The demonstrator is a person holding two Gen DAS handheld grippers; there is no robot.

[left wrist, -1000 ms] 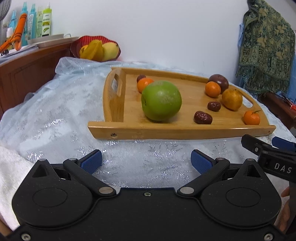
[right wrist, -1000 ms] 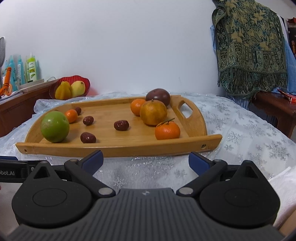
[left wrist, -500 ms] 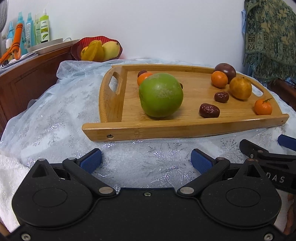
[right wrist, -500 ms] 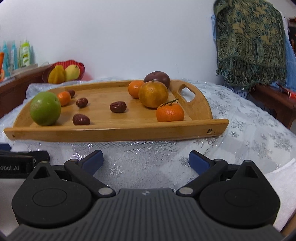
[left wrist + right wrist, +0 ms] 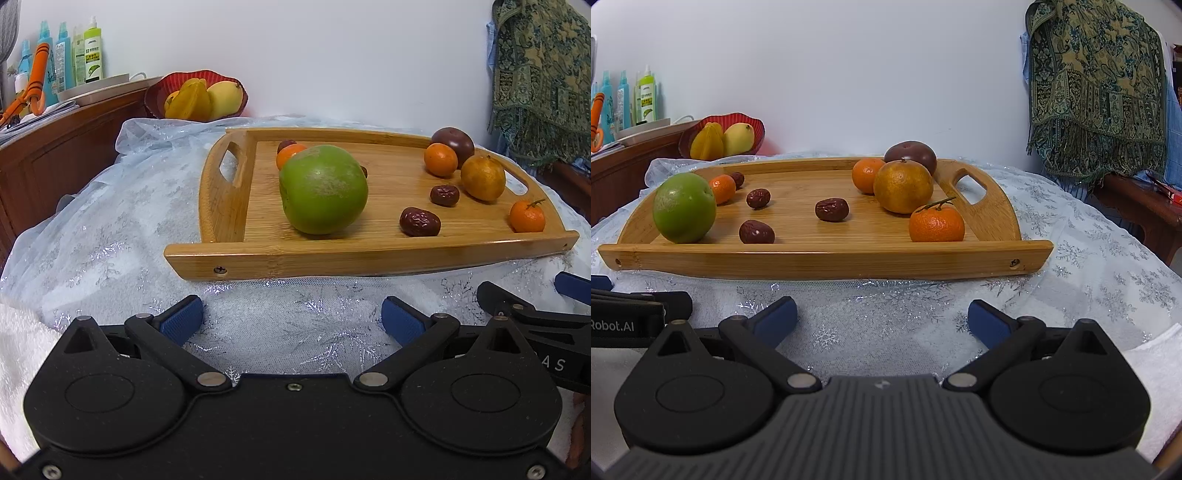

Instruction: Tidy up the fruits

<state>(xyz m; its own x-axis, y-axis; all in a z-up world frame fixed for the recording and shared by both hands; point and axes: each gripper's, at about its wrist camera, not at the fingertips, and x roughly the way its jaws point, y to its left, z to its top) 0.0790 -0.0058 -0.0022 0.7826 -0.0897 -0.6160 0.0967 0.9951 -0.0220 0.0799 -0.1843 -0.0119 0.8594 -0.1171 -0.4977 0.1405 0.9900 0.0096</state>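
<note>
Fruit tray lies just beyond both open, empty tongs.

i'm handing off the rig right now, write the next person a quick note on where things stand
Left gripper: open, empty, over the tablecloth just short of the tray.
Right gripper: open, empty, same spot on the right.
Wooden tray: holds every loose fruit. Green apple at the left end with a small orange behind it; four red dates scattered, one mid-tray; at the right end a stemmed tangerine, a large dull orange, another small orange and a dark purple fruit.
Done: nothing grouped yet.
Left: all sorting.
</note>
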